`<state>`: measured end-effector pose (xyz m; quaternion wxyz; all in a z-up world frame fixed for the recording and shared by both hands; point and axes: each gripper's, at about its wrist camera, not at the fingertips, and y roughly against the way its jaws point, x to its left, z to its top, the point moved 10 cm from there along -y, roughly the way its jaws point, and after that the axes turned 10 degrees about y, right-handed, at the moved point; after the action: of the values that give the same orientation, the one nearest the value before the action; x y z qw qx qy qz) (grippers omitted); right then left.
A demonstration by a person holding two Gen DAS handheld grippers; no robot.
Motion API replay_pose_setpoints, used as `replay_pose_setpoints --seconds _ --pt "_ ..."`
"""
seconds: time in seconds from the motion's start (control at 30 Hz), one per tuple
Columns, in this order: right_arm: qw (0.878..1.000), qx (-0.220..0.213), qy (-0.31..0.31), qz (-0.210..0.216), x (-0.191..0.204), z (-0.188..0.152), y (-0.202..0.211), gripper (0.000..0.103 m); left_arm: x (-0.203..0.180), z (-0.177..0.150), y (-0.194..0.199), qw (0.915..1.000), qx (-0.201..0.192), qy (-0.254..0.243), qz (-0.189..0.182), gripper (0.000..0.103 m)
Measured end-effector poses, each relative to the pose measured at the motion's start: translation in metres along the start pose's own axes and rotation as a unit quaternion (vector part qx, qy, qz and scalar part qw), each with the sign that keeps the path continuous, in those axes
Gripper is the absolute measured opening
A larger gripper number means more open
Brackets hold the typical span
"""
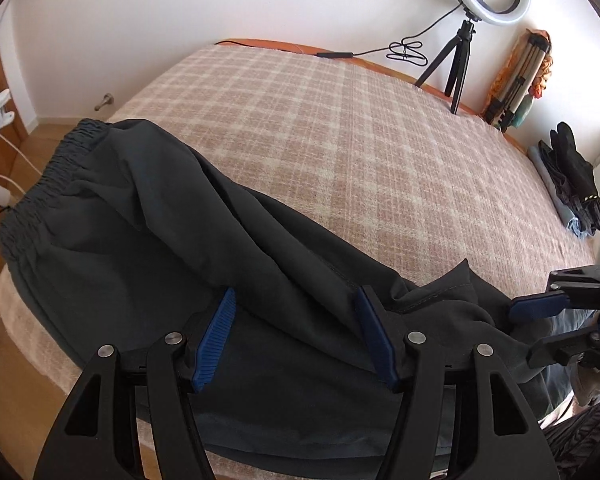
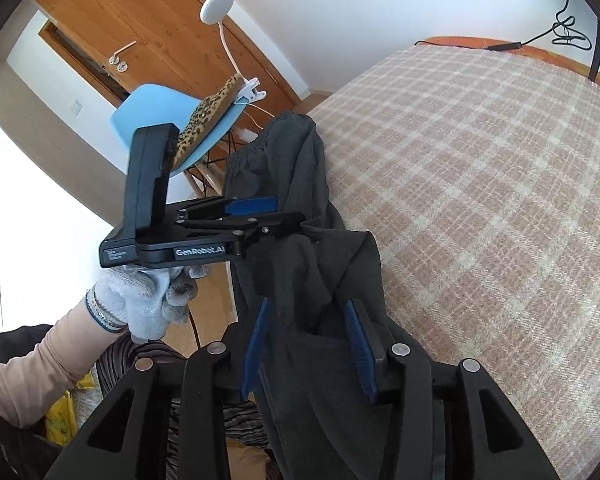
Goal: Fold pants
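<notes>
**Legs gathered, first fold pending**

The bed [image 1: 380, 128] carries the dark pants [image 1: 140, 240] along its near edge, waistband toward the door, leg ends bunched nearest me. The left tongs [image 1: 296, 328] stand apart over the cloth, gripping nothing. The right tongs [image 2: 306, 344] gape too, fabric bunched between them. Next, I'd guess: clamp the hems, then carry them toward the waistband. The hems themselves are hidden in folds.

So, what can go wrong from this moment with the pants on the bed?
1. Both the left gripper and the right gripper are open around bunched cloth of the pants, so closing may catch several layers or only a wrinkle.
2. The pants lie along the near edge of the bed, with the leg end hanging over it; they may slide off.
</notes>
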<state>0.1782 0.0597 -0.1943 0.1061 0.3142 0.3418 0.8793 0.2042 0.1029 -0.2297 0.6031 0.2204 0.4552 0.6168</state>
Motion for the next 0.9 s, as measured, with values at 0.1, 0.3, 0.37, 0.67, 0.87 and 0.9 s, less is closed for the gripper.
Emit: replay_pose_setpoints --seconds 0.1,0.3,0.37,0.67,0.87,0.9 --pt "0.999 0.014 -0.031 0.020 -0.007 0.000 -0.023 0.043 0.015 0.014 0.016 0.9993 -0.030 0.021 0.003 0.061" --pt "0.992 -0.005 -0.108 0.067 -0.021 0.018 -0.050 0.036 0.079 0.040 0.034 0.9925 -0.072 0.084 0.052 0.061" --pt "0.990 -0.019 -0.122 0.071 -0.025 0.026 -0.046 0.023 0.102 0.042 0.034 0.9888 -0.074 0.113 0.064 0.061" --pt "0.973 -0.051 0.057 -0.216 -0.067 0.087 0.016 0.006 0.144 0.044 0.022 0.9804 -0.070 0.156 0.097 0.061" --pt "0.956 0.007 0.068 -0.286 -0.127 0.095 -0.008 0.005 0.152 0.047 0.024 0.9771 -0.080 0.167 0.106 0.061" --pt "0.956 0.012 0.065 -0.287 -0.133 0.095 -0.012 0.005 0.153 0.047 0.023 0.9770 -0.079 0.166 0.108 0.061"
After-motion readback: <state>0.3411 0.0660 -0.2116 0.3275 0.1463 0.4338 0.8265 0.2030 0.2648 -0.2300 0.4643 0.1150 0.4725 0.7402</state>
